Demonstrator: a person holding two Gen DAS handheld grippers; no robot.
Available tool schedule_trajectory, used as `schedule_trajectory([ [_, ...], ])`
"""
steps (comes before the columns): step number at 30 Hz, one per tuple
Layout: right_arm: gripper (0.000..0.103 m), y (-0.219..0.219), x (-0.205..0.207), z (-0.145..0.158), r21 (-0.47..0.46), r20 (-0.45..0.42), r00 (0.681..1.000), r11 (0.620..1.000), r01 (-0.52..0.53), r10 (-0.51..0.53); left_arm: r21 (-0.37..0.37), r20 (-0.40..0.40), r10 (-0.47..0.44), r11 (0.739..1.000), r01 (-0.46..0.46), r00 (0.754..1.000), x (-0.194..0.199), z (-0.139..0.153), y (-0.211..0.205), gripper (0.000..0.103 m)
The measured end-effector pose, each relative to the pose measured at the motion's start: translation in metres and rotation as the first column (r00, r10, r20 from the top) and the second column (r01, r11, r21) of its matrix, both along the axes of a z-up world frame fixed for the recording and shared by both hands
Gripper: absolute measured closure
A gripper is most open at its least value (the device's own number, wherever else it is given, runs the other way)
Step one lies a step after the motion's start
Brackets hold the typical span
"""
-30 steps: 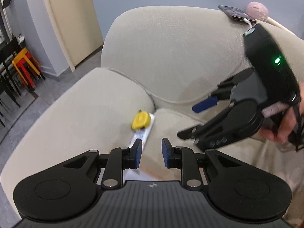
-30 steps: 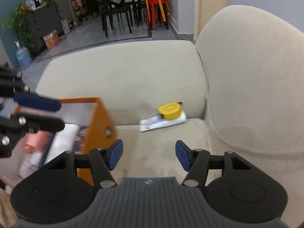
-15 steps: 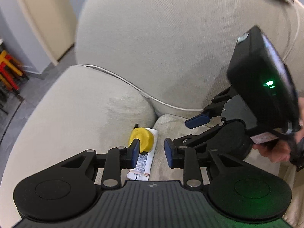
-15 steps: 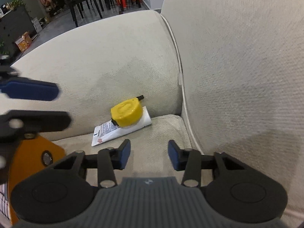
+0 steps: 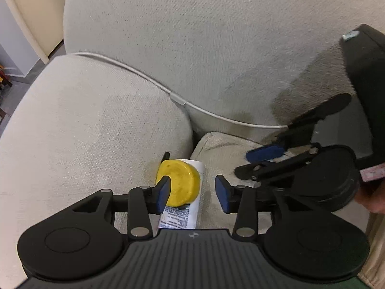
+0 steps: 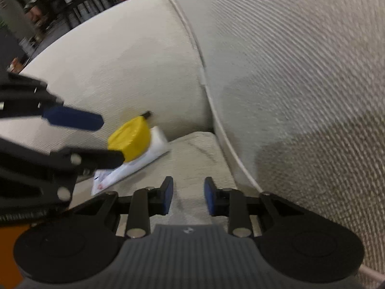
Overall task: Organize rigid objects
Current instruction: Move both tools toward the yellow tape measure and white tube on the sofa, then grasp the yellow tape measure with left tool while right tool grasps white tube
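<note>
On the sofa seat (image 5: 223, 144), one yellow tape measure (image 5: 182, 183) tops one white tube (image 5: 190, 212); left gripper (image 5: 192, 193) jaws opening around it, right gripper (image 6: 188, 195) jaws closing, empty.

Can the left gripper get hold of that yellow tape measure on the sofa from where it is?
Probably yes. The left gripper hangs just above the yellow tape measure, its jaws opening, and nothing lies between them. The sofa arm close beside it may crowd one finger.

A beige sofa (image 5: 101, 125) fills the frame; at lower centre, a white tube (image 5: 190, 213) is laid on its seat cushion beside the armrest.
</note>
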State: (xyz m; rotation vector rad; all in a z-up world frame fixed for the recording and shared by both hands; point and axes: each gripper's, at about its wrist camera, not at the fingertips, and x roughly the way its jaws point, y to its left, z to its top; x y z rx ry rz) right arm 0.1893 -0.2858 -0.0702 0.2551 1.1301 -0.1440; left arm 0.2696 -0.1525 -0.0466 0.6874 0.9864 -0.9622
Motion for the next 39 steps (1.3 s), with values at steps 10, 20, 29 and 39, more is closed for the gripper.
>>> schedule_trajectory([
  [10,0.087,-0.001,0.0,-0.002,0.006,-0.001,1.0,1.0,0.029,-0.029,0.09,0.013,0.022,0.996,-0.023,1.0,0.011,-0.025,-0.014,0.048],
  [20,0.088,0.001,0.001,0.001,0.04,0.054,0.998,0.999,0.021,-0.024,0.15,0.072,-0.056,0.988,0.045,0.996,0.0,-0.012,-0.019,0.076],
  [29,0.084,-0.003,0.0,-0.001,0.158,0.069,0.994,0.985,0.069,-0.081,0.189,0.15,-0.072,0.981,0.043,0.986,-0.002,-0.016,-0.023,0.079],
  [39,0.083,-0.012,-0.001,-0.009,0.258,0.051,0.986,0.956,0.141,-0.159,0.211,0.159,-0.012,0.977,-0.022,0.987,0.001,-0.026,-0.018,0.08],
])
